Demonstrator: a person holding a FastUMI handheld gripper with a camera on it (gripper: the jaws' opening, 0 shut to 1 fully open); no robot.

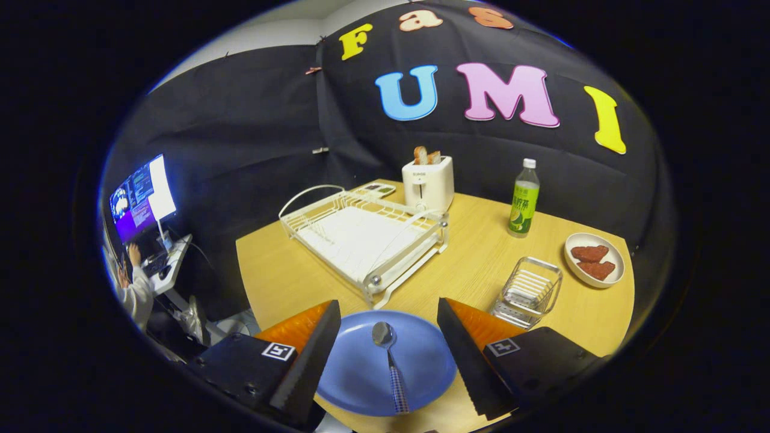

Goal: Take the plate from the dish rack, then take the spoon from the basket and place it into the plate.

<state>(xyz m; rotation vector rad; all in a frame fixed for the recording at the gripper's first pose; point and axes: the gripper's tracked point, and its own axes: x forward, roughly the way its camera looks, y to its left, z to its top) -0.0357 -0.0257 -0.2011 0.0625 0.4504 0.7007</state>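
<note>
blue, smooth and round, the shallow plastic-looking plate sat on the pale wooden table between the gripper fingers, which were spread wide and held nothing. the metal spoon with a checked handle lay inside the plate, bowl end pointing away toward the rack, handle running back toward the near rim. neither finger touched spoon or plate as far as could be told. judged from this, both task items were where they belonged and the job looked done or nearly so; the wide gap likely meant a release had been made, though that was only a guess.

the white wire dish rack with a flat drip tray stood just beyond the plate, its slots bare, fitting a plate taken out. the small clear wire-and-acrylic basket sat beside the right finger, looking empty too, close enough for a short reach to the plate.

farther back: a white boxy toaster with bread slices sticking up, a green-labelled plastic bottle with a white cap, and a cream ceramic dish holding two reddish-brown pieces, all well apart from the plate. off the table's far side, a person's sleeve was at a desk with a lit monitor.
</note>
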